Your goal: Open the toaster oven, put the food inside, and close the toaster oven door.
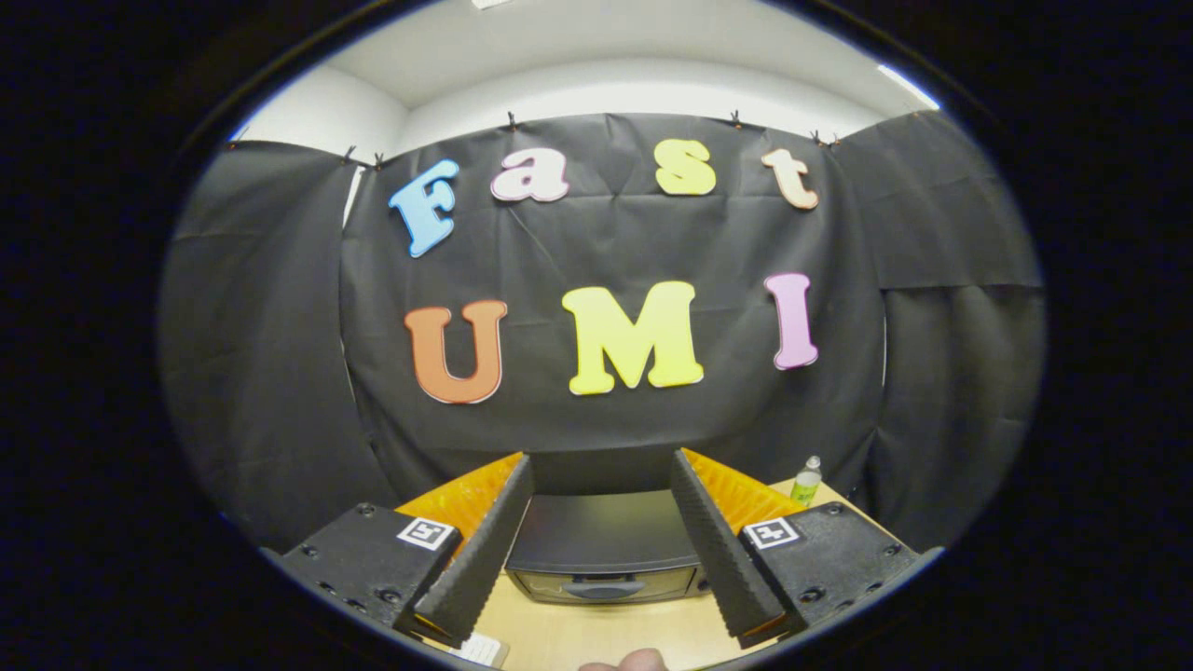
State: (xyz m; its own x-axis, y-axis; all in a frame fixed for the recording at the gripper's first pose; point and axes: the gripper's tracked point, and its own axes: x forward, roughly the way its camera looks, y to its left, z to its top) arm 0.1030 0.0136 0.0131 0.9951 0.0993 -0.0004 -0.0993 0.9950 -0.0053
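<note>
A black toaster oven [601,545] stands on the light wooden table [596,634], seen from above and in front between my two fingers. Its door, with a handle [604,589] along the top front, is closed. My gripper [601,485] is held high above the table, open, its black ribbed pads [485,550] wide apart with nothing between them. The oven lies ahead of and below the fingertips. A rounded tan piece of food [626,662] peeks in at the near table edge, mostly hidden.
A small bottle with a green label [806,481] stands on the table to the right of the oven, near the black cloth wall [606,429]. A white object [480,650] lies on the table by the left finger's base.
</note>
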